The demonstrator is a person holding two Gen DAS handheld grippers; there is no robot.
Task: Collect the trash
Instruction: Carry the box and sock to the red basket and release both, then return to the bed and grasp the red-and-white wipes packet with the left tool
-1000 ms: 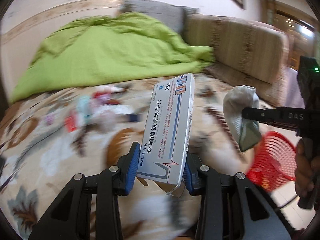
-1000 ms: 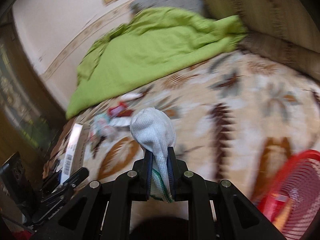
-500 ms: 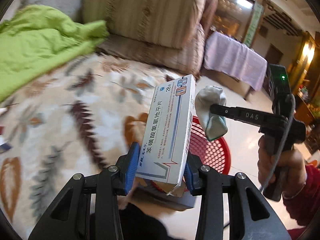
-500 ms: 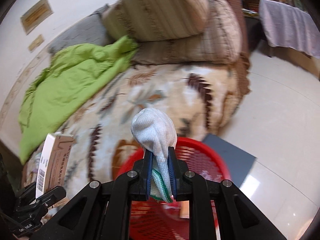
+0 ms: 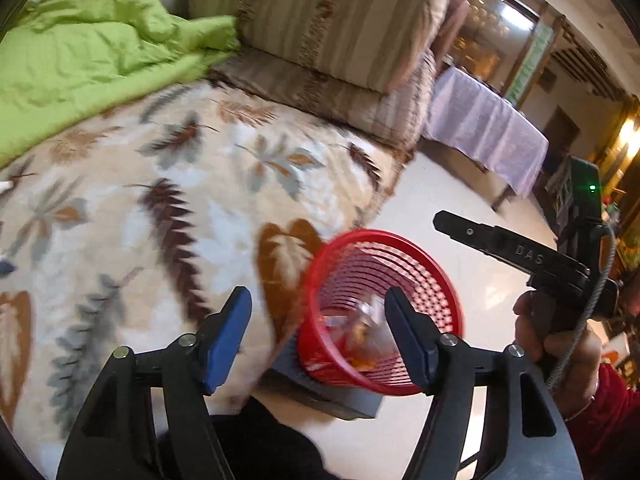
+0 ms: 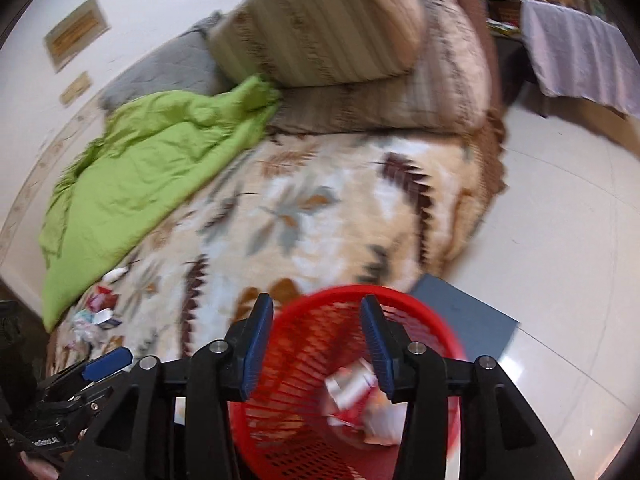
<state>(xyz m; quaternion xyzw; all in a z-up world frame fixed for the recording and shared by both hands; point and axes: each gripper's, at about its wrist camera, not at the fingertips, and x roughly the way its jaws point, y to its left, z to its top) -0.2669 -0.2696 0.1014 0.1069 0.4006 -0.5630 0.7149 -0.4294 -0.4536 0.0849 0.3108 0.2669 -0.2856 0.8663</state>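
A red mesh basket point(image 5: 436, 292) point(image 6: 304, 400) stands on the floor at the bed's edge, with blurred pieces of trash point(image 5: 364, 332) point(image 6: 352, 388) inside. My left gripper point(image 5: 316, 332) hangs open just above the basket's near rim, nothing between its blue pads. My right gripper point(image 6: 316, 344) is open too, over the basket mouth, and appears from the side in the left wrist view point(image 5: 444, 220). Several small pieces of litter point(image 6: 98, 312) lie on the bed at the left, next to the green quilt.
The leaf-patterned bedspread point(image 5: 160, 200) fills the left. A green quilt point(image 6: 152, 160) and striped pillows point(image 5: 320, 24) lie at the far end. A grey flat mat point(image 6: 468, 312) sits under the basket on the pale tiled floor point(image 6: 560, 240). A purple-covered table point(image 5: 484, 128) stands beyond.
Both grippers have opened over the red basket. The medicine box has left the left gripper and the white cloth bundle has left the right one; blurred items now lie in the basket.
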